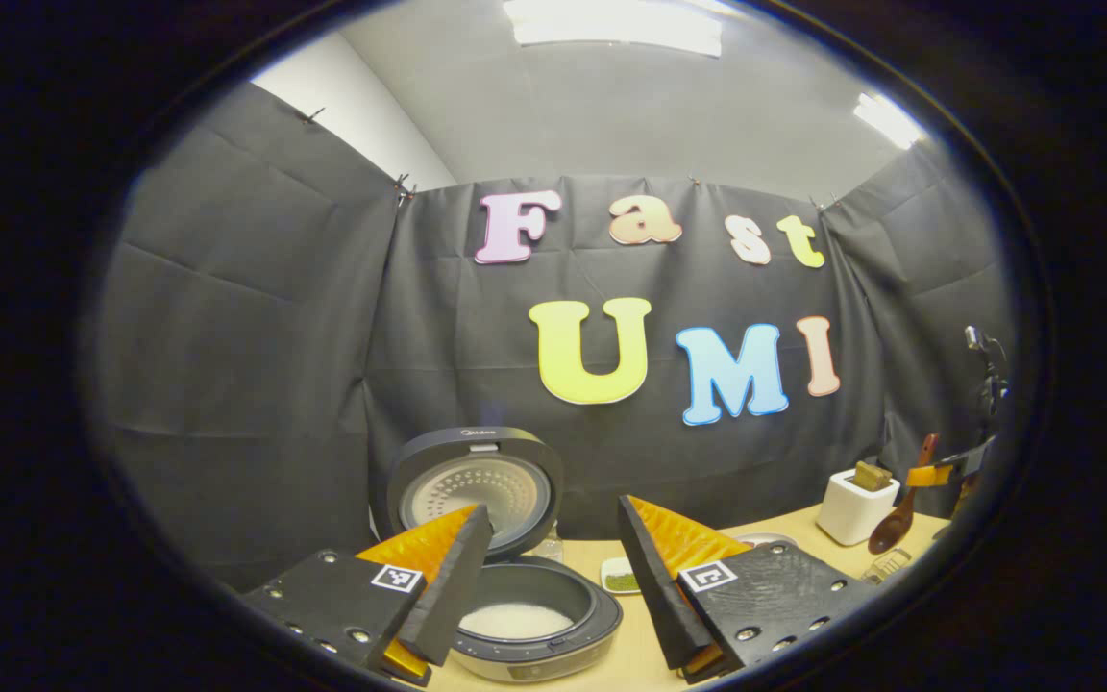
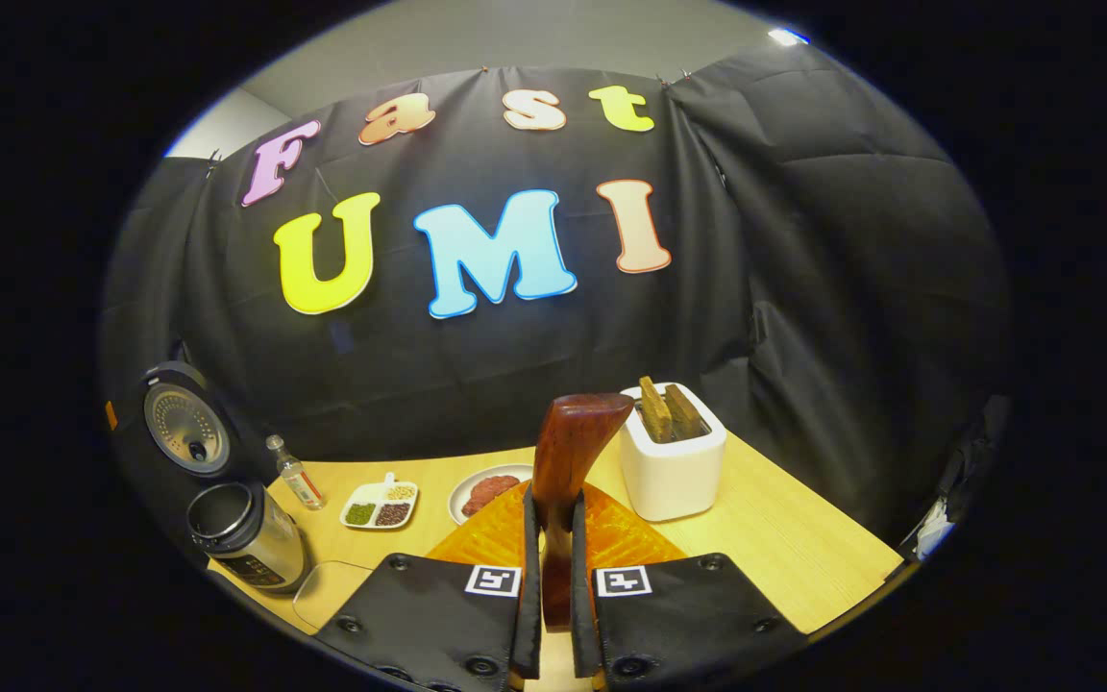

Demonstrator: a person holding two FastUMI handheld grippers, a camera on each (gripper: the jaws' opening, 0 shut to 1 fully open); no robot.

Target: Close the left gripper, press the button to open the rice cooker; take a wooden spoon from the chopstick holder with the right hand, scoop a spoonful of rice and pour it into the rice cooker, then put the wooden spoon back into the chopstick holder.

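The rice cooker [image 1: 534,625] stands open right in front of my left gripper [image 1: 553,506], its lid [image 1: 477,490] tipped up and white rice in its pot. My left gripper's fingers are spread wide with nothing between them. In the right gripper view, my right gripper [image 2: 553,500] is shut on the handle of the wooden spoon [image 2: 568,452], which stands upright just left of the white chopstick holder [image 2: 674,466]. In the left gripper view the wooden spoon [image 1: 899,514] hangs bowl down beside the chopstick holder [image 1: 856,505], held by the right gripper [image 1: 947,471].
On the wooden table [image 2: 784,538] stand a small bottle [image 2: 294,473], a divided dish of beans [image 2: 381,505] and a plate [image 2: 488,490]. The open rice cooker [image 2: 246,538] is at the table's left end. Wooden utensils [image 2: 664,408] stick out of the holder.
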